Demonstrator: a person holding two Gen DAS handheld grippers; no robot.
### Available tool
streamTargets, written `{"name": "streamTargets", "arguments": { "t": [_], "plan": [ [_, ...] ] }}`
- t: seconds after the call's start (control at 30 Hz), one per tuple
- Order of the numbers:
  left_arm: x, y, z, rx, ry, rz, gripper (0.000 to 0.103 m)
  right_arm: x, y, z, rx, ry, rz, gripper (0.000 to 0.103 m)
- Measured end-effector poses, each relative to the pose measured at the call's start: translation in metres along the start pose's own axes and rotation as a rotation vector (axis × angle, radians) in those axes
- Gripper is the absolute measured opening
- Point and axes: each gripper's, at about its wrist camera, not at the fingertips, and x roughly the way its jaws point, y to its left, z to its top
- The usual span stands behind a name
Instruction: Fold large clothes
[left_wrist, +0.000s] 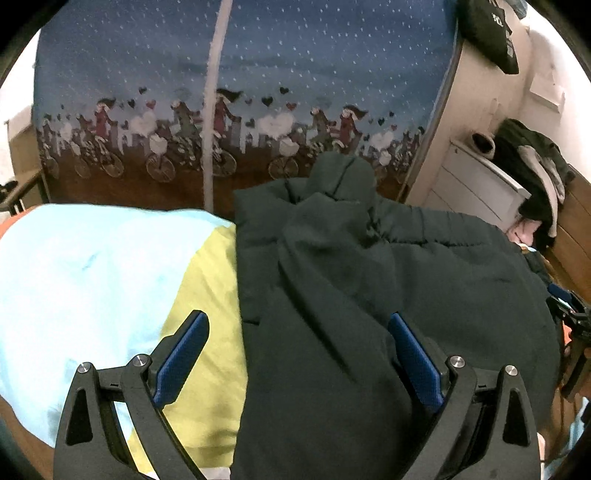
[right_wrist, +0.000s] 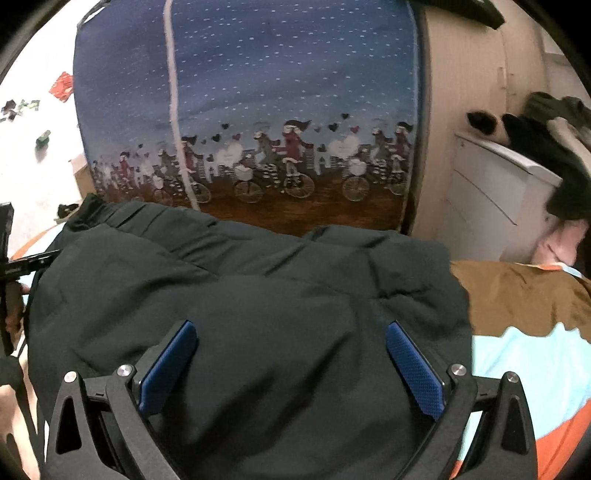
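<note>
Both our claws, left claw (left_wrist: 297, 360) and right claw (right_wrist: 291, 363), hang spread wide, gripping nothing, over the dark coat (right_wrist: 240, 295) bunched on the bed (left_wrist: 92, 266). We judge we're between folds; next, pinch an edge.

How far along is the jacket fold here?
Partly done: the dark jacket lies bunched on the bedsheet, with one layer already lapped over its middle. Nothing is in hand; left gripper and right gripper hover open above it. Flattening and final folds remain.
</note>
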Motion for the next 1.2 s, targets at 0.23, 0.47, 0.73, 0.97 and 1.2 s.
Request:
{"name": "streamTargets", "arguments": {
  "t": [0.23,0.47,0.73,0.97,1.2],
  "plan": [
    [0.023,0.019,0.005,-0.054,0.152,-0.12,0.096,-0.018,-0.036,-0.012,-0.026,0.046,-0.159,0.103],
    [0.046,0.041,0.012,-0.114,0.263,-0.218,0.102,-0.011,-0.1,-0.027,0.176,0.137,-0.077,0.103],
    [0.057,0.049,0.019,-0.132,0.296,-0.254,0.102,0.028,-0.126,-0.035,0.283,0.254,0.154,0.103],
    [0.067,0.057,0.022,-0.16,0.32,-0.288,0.102,0.036,-0.145,-0.049,0.415,0.237,0.28,0.103],
    [0.071,0.059,0.019,-0.166,0.319,-0.296,0.102,0.035,-0.146,-0.048,0.469,0.246,0.37,0.103]
  ]
}}
